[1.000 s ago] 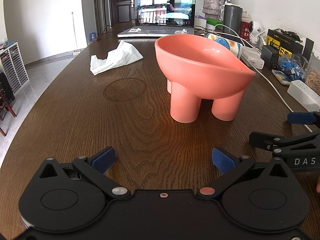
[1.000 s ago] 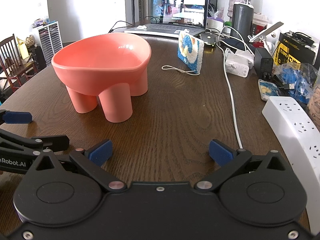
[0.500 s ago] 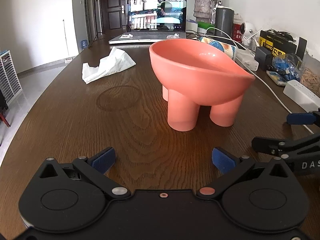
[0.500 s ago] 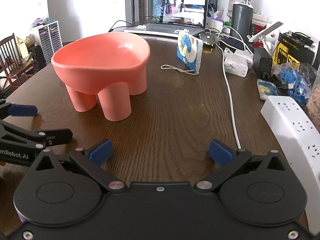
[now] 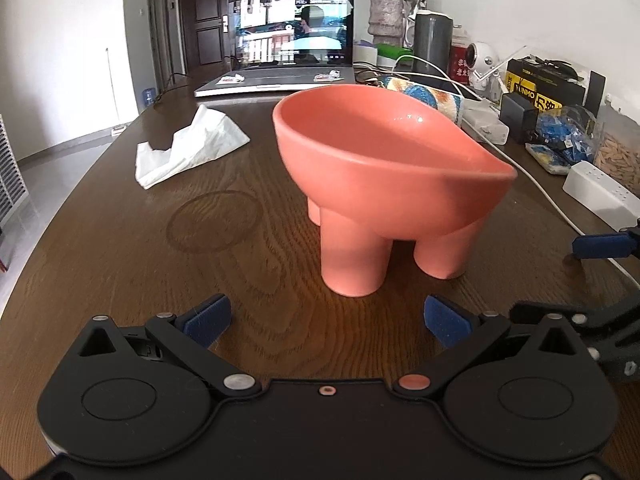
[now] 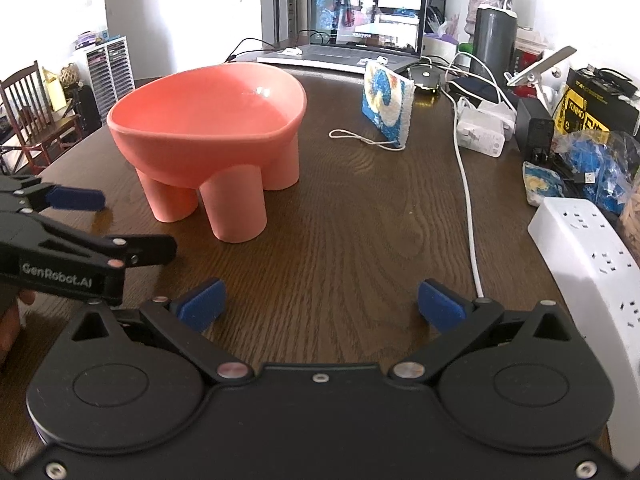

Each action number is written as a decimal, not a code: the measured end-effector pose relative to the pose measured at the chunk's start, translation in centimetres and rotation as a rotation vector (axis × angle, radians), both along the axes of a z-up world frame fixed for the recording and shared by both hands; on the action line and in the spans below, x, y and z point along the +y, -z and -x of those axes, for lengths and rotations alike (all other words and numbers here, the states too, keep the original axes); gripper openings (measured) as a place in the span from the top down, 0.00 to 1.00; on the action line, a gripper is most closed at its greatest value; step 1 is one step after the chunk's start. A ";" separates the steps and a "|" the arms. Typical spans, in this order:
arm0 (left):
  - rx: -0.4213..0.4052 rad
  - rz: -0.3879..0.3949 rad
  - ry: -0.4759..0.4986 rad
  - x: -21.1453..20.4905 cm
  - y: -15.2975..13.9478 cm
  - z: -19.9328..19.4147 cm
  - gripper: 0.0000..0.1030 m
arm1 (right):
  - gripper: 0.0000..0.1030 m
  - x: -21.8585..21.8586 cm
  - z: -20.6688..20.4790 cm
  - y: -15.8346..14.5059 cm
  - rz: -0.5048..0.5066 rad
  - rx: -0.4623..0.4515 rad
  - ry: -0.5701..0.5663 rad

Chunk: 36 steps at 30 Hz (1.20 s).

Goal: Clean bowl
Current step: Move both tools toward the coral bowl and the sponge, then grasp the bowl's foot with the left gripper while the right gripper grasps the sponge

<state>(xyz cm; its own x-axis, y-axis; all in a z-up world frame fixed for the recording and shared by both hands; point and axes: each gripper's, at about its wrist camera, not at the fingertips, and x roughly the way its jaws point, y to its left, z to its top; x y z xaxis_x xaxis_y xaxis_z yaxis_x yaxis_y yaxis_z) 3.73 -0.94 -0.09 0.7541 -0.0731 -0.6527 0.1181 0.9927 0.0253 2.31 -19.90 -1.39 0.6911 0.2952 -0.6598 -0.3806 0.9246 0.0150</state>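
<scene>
A salmon-pink bowl [image 5: 384, 168] on thick legs stands upright on the dark wooden table [image 5: 224, 264]; it also shows in the right wrist view [image 6: 208, 128]. My left gripper [image 5: 326, 320] is open and empty, just short of the bowl's front leg. My right gripper [image 6: 320, 304] is open and empty, to the right of the bowl and short of it. A blue-and-white scrubbing sponge [image 6: 386, 104] with a string stands upright behind the bowl. A crumpled white tissue [image 5: 188, 148] lies left of the bowl.
An open laptop [image 5: 280, 60] sits at the far end. Chargers, a white cable [image 6: 466, 192], a white power strip [image 6: 592, 256], boxes and bags crowd the right side. A faint ring mark [image 5: 214, 220] is on the wood left of the bowl.
My left gripper has moved closer to the bowl and lifted its view slightly. My right gripper has also edged forward. Both stay open.
</scene>
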 end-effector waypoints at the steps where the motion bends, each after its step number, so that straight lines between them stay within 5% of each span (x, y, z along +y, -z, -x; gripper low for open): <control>1: 0.000 0.000 0.003 0.0 0.0 -0.2 0.00 | 0.02 0.0 0.4 -0.7 0.013 -0.021 -0.013; 15: -0.002 0.004 0.061 0.1 0.1 -3.8 0.00 | 0.02 -2.1 -4.4 -10.4 0.003 -0.214 -0.090; 24: -0.015 0.021 0.090 -0.1 0.3 -5.7 0.00 | 0.02 -2.2 -9.5 -11.3 -0.006 -0.223 -0.064; 26: -0.027 0.022 0.096 -0.1 0.2 -5.7 0.12 | 0.02 -1.7 -10.6 -11.5 0.037 -0.243 -0.067; 28: -0.047 0.023 0.115 -0.2 0.1 -5.6 0.42 | 0.02 -1.3 -12.1 -11.9 0.058 -0.231 -0.099; 30: -0.065 0.025 0.135 -0.2 0.0 -5.5 0.59 | 0.02 -1.0 -13.9 -12.3 0.081 -0.215 -0.119; 36: -0.070 0.031 0.173 0.3 -0.1 -4.8 0.63 | 0.02 1.0 -17.3 -12.0 0.208 -0.137 -0.236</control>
